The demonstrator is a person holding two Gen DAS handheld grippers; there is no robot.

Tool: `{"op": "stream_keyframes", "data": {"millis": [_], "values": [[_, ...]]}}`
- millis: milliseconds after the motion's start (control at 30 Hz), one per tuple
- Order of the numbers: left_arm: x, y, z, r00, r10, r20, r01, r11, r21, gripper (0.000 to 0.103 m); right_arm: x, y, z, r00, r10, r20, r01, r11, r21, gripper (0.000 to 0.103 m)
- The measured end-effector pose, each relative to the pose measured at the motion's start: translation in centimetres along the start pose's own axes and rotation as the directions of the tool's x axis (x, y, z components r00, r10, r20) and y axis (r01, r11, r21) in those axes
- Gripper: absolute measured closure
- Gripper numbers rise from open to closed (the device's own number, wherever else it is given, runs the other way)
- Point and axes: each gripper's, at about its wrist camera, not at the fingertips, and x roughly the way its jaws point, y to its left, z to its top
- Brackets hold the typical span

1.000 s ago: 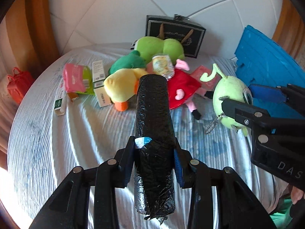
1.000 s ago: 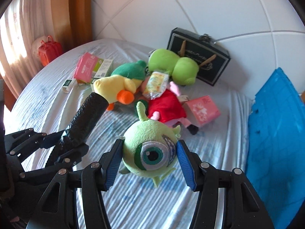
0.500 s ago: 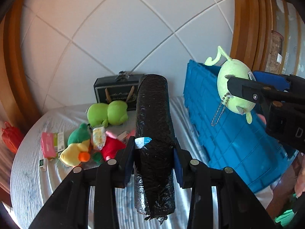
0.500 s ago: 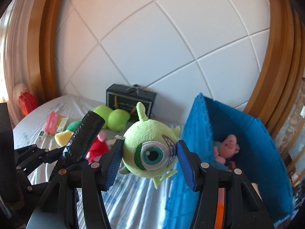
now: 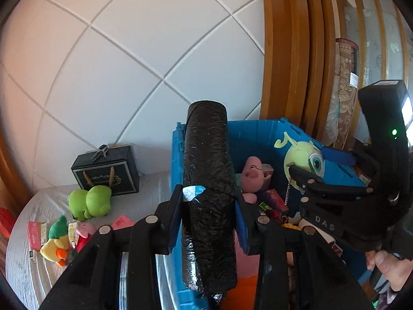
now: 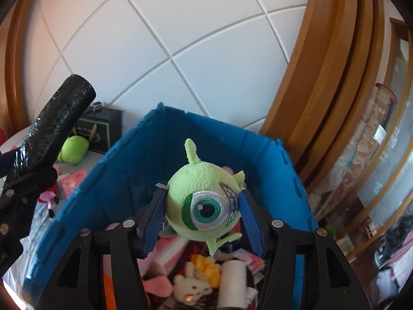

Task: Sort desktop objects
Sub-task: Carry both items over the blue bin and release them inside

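— What is seen of the roll (image 5: 208,206) over the crate (image 6: 124,165)?
— A crinkled, glossy black film is wrapped around it, with a paper label stuck on. The crate is made of matt blue plastic.
— And the one-eyed toy (image 6: 204,204)?
— Fuzzy green plush is seen, with a stitched eye patch; a small metal chain is hung from it.
— Left of the crate?
— A wrinkled striped cloth (image 5: 33,271) is spread there, under more plush. Smooth white wall tiles (image 5: 129,64) and varnished wood trim (image 5: 281,51) are seen behind the crate.
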Motion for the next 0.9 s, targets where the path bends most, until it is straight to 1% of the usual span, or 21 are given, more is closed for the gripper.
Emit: {"op": "stream_keyframes", "data": {"millis": [33, 133, 167, 233, 267, 333, 400, 433, 467, 500, 533, 567, 633, 700, 733, 767, 800, 833, 900], "values": [[0.9, -1.1, 0.5, 1.000, -0.012, -0.009, 0.012, 1.000, 0.013, 0.068, 0.5, -0.9, -0.1, 1.000, -0.028, -0.013, 0.028, 1.000, 0.008, 0.046], [4.1, -4.0, 1.6, 0.996, -0.052, -0.073, 0.055, 0.998, 0.039, 0.068, 2.3, -3.5, -0.5, 0.998, -0.036, -0.041, 0.037, 0.999, 0.023, 0.046], [5.4, -4.9, 1.7, 0.994, -0.051, -0.100, 0.057, 0.997, 0.056, 0.068, 3.0, -4.2, -0.7, 0.998, -0.040, -0.057, 0.042, 0.999, 0.033, 0.046], [7.7, -6.4, 1.1, 0.988, -0.027, -0.150, 0.041, 0.995, 0.089, 0.068, 4.3, -5.6, -1.4, 0.995, -0.037, -0.098, 0.043, 0.997, 0.059, 0.046], [8.6, -6.7, 0.7, 0.985, -0.025, -0.170, 0.043, 0.994, 0.101, 0.068, 4.6, -6.1, -1.8, 0.993, -0.032, -0.109, 0.039, 0.997, 0.064, 0.046], [10.3, -7.5, -0.2, 0.973, -0.024, -0.229, 0.052, 0.992, 0.116, 0.068, 5.2, -6.4, -2.6, 0.987, -0.059, -0.150, 0.066, 0.997, 0.042, 0.046], [11.6, -8.0, -1.1, 0.957, -0.037, -0.288, 0.073, 0.990, 0.117, 0.068, 5.6, -6.6, -3.4, 0.983, -0.064, -0.174, 0.070, 0.997, 0.025, 0.046], [12.1, -8.3, -1.5, 0.948, -0.039, -0.316, 0.081, 0.989, 0.121, 0.068, 5.8, -6.4, -3.8, 0.976, -0.095, -0.195, 0.104, 0.994, 0.034, 0.046], [12.5, -8.4, -1.8, 0.941, -0.043, -0.337, 0.089, 0.989, 0.121, 0.068, 5.9, -6.4, -4.1, 0.976, -0.093, -0.198, 0.101, 0.994, 0.030, 0.046], [12.6, -8.4, -2.0, 0.937, -0.049, -0.345, 0.096, 0.988, 0.120, 0.068, 6.1, -6.3, -4.4, 0.975, -0.093, -0.203, 0.101, 0.995, 0.028, 0.046], [12.6, -8.6, -2.1, 0.937, -0.046, -0.345, 0.095, 0.987, 0.127, 0.068, 6.0, -6.1, -4.5, 0.964, -0.135, -0.231, 0.150, 0.987, 0.050, 0.046], [12.5, -8.6, -2.2, 0.940, -0.039, -0.340, 0.089, 0.987, 0.136, 0.068, 6.0, -6.4, -4.5, 0.966, -0.133, -0.221, 0.150, 0.987, 0.062, 0.046], [12.3, -8.8, -2.2, 0.944, -0.025, -0.329, 0.073, 0.988, 0.134, 0.068, 6.4, -6.3, -4.4, 0.962, -0.158, -0.223, 0.172, 0.984, 0.047, 0.046], [12.1, -8.7, -2.2, 0.951, -0.008, -0.311, 0.052, 0.989, 0.135, 0.068, 7.0, -6.4, -4.5, 0.961, -0.140, -0.238, 0.155, 0.987, 0.047, 0.046], [11.9, -8.7, -2.1, 0.954, 0.006, -0.299, 0.038, 0.989, 0.141, 0.067, 7.2, -6.6, -4.5, 0.959, -0.144, -0.242, 0.159, 0.986, 0.043, 0.046], [11.7, -8.7, -2.1, 0.957, 0.017, -0.289, 0.027, 0.989, 0.146, 0.066, 7.3, -6.5, -4.5, 0.956, -0.158, -0.248, 0.172, 0.984, 0.036, 0.046], [11.7, -8.8, -2.1, 0.958, 0.022, -0.287, 0.022, 0.989, 0.147, 0.060, 7.4, -6.4, -4.4, 0.952, -0.171, -0.252, 0.184, 0.982, 0.028, 0.046], [11.8, -8.7, -2.1, 0.957, 0.022, -0.290, 0.021, 0.989, 0.144, 0.057, 7.5, -6.3, -4.4, 0.950, -0.178, -0.255, 0.190, 0.981, 0.023, 0.046], [11.8, -8.6, -2.0, 0.955, 0.017, -0.295, 0.026, 0.990, 0.139, 0.055, 7.7, -6.3, -4.4, 0.948, -0.181, -0.261, 0.192, 0.981, 0.020, 0.045]]}}
